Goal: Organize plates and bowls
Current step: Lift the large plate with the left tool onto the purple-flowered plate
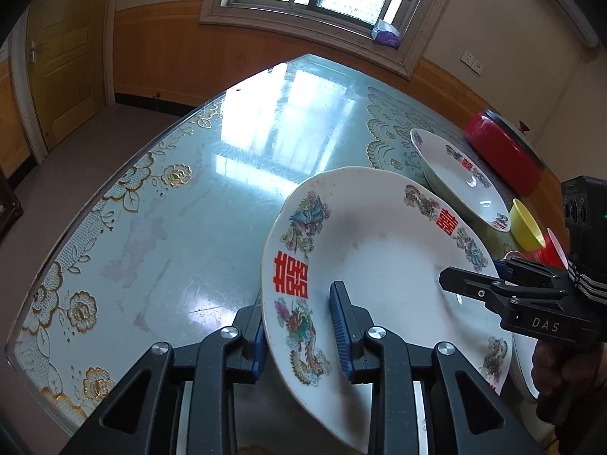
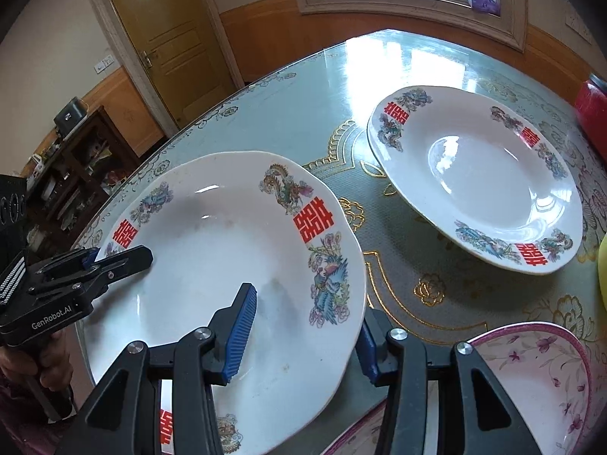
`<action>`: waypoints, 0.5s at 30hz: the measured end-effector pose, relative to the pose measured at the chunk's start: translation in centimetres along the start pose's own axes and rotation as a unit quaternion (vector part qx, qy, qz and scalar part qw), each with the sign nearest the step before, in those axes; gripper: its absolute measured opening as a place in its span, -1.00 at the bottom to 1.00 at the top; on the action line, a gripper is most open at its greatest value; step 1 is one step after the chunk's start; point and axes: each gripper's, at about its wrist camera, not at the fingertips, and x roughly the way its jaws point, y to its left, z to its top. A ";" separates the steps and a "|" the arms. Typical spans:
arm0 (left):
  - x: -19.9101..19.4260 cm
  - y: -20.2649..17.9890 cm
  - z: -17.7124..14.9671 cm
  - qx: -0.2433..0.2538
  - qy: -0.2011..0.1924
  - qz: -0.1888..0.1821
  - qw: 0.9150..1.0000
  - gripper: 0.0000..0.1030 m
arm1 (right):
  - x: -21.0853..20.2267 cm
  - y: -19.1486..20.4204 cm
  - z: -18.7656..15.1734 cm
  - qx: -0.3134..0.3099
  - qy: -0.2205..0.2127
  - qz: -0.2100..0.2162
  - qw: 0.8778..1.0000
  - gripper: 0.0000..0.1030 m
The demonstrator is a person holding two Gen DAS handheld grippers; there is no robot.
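A white plate [image 1: 379,246] with red characters and dragon prints hangs tilted over the near side of the glass table [image 1: 189,208]. My left gripper [image 1: 299,326] is shut on the plate's near rim, one blue pad on top and one underneath. In the right wrist view the same plate [image 2: 212,250] has my right gripper [image 2: 305,326] shut on its opposite rim, one pad inside the dish and one under the edge. Each gripper shows in the other's view: the right gripper [image 1: 470,284] and the left gripper [image 2: 114,259]. A second matching plate [image 2: 478,178] stands further back.
A further plate [image 2: 165,428] lies under the held one. A pink floral dish [image 2: 531,379] sits at the near right. A yellow bowl [image 1: 525,227], a red bowl [image 1: 550,252] and a lidded red pot [image 1: 504,151] line the right side. A dark cabinet [image 2: 76,167] stands beyond the table's left.
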 end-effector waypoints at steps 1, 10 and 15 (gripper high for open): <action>0.0 0.0 0.0 -0.004 0.001 -0.001 1.000 -0.44 | -0.1 -0.1 0.0 0.003 -0.001 0.003 1.000 -0.08; -1.4 -0.1 -1.2 -0.013 -0.005 0.000 1.000 -0.46 | -0.9 -0.5 0.0 0.009 -0.014 0.027 0.999 -0.09; -2.1 -0.2 -1.4 -0.021 -0.010 -0.002 1.000 -0.47 | -1.7 -0.9 -0.1 0.013 -0.025 0.043 0.999 -0.09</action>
